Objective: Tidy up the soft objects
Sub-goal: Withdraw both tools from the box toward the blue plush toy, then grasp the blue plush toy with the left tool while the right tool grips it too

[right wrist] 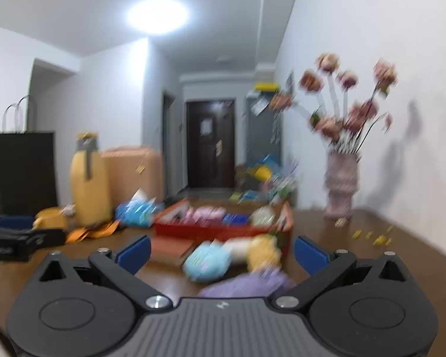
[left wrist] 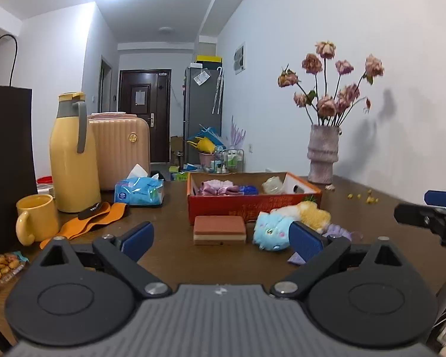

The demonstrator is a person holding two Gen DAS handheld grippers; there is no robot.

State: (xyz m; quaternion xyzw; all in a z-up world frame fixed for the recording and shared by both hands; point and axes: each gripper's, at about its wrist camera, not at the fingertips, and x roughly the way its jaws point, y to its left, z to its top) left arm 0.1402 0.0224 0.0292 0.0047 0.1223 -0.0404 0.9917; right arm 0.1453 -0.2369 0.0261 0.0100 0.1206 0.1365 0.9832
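Up close, the left gripper (left wrist: 221,238) hovers low over a dark brown wooden table (left wrist: 169,255), its blue-padded fingers spread wide apart around nothing. At twelve o'clock, just past the fingertips, lies a flat rectangular sponge block (left wrist: 219,229), reddish-brown on top and tan below. At one o'clock beside it rests a fluffy light-blue plush toy (left wrist: 272,232), touching a shaggy yellow-and-white plush toy (left wrist: 307,212). Behind all three stands a shallow red cardboard box (left wrist: 252,205) that holds a glossy pink fabric bundle (left wrist: 217,186) and other small items. Further off at ten o'clock stands a smooth yellow plastic jug (left wrist: 71,160); at two o'clock, a ribbed mauve ceramic vase (left wrist: 323,156) of dried pink roses.

Only the right wrist view, heavily blurred, shows a soft lilac knitted cloth (right wrist: 246,284) lying between the right gripper's (right wrist: 222,254) fingers, which are likewise wide apart and clasp nothing. The sharp left view alone resolves the sponge's two layers.
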